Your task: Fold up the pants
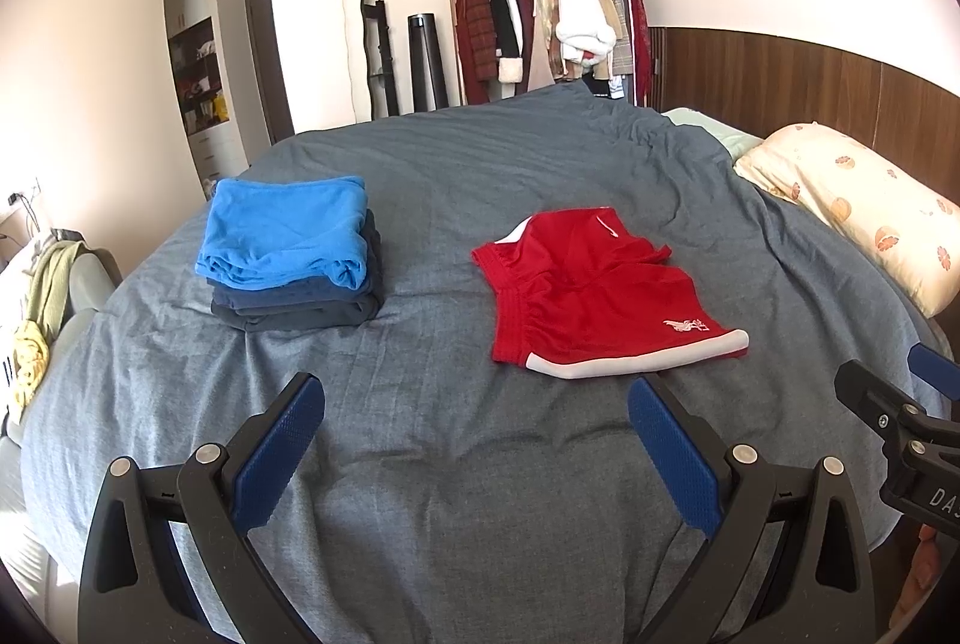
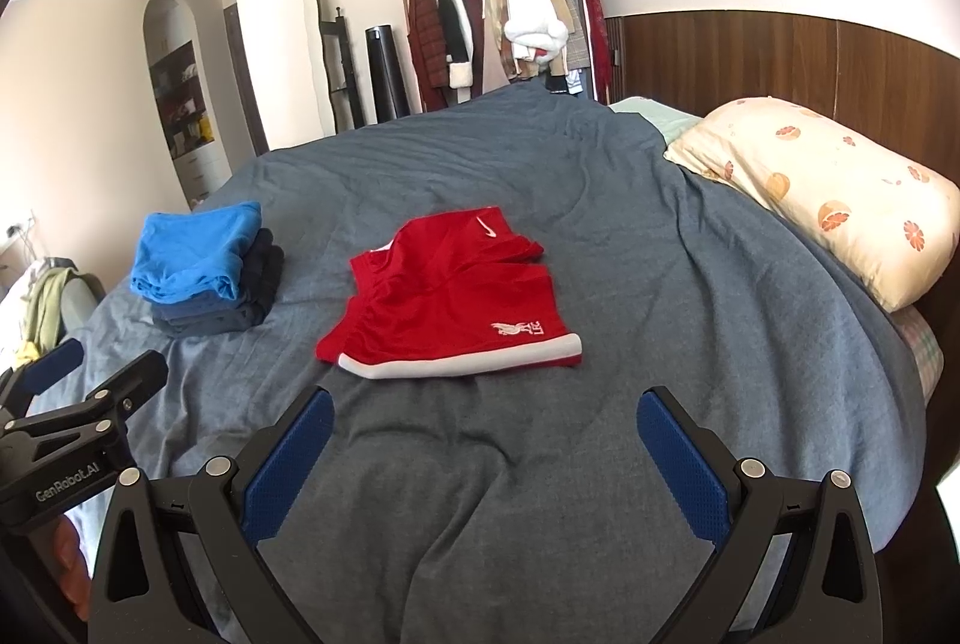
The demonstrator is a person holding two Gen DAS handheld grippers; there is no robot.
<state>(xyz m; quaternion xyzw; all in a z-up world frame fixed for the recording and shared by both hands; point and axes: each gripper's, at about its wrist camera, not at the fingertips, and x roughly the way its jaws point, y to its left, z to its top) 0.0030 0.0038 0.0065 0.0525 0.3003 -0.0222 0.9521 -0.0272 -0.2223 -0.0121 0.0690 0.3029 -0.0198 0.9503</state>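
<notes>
Red football shorts point(image 1: 606, 296) lie mid-bed on grey duvet point(image 1: 456, 164), seemingly folded in half; further folding and stacking left. Folded stack point(image 1: 288, 260) sits left of shorts. Left gripper point(image 1: 474, 434) and right gripper point(image 2: 486, 440) hover near side of shorts, fingers spread, empty.

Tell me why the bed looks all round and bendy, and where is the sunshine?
Left wrist view: the fisheye lens bulges the grey bed cover and darkens the corners; sunlight brightens the pillow. Right wrist view: same curving, bright glare at the right edge, and the red shorts stay sharp.
</notes>
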